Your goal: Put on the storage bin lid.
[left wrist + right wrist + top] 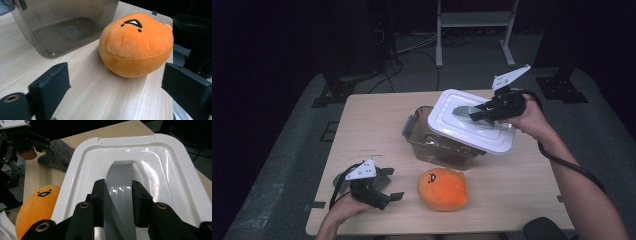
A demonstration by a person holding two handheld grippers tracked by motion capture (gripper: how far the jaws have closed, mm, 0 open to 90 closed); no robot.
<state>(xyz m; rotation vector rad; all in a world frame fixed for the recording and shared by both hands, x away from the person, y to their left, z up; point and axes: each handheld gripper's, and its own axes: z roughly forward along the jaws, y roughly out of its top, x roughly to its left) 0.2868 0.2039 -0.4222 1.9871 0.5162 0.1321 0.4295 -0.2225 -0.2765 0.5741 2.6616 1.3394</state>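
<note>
A white lid [462, 132] hangs tilted over the right part of a clear grey container [427, 142], leaving the container's left side uncovered. My right gripper [476, 116] is shut on the lid's grey handle [462, 109]. In the right gripper view its jaws pinch that handle [120, 182] from both sides, on the lid [162, 170]. An orange plush toy [443, 189] lies in front of the container. My left gripper [391, 184] rests open at the front left, pointing at the plush [136, 45], a short way off it.
The wooden table [362, 125] has free room at its left and back. A grey cloth-like thing [56, 155] lies by the left hand. A dark chair [544, 227] stands at the table's front right edge, and stands and cables stand on the floor beyond.
</note>
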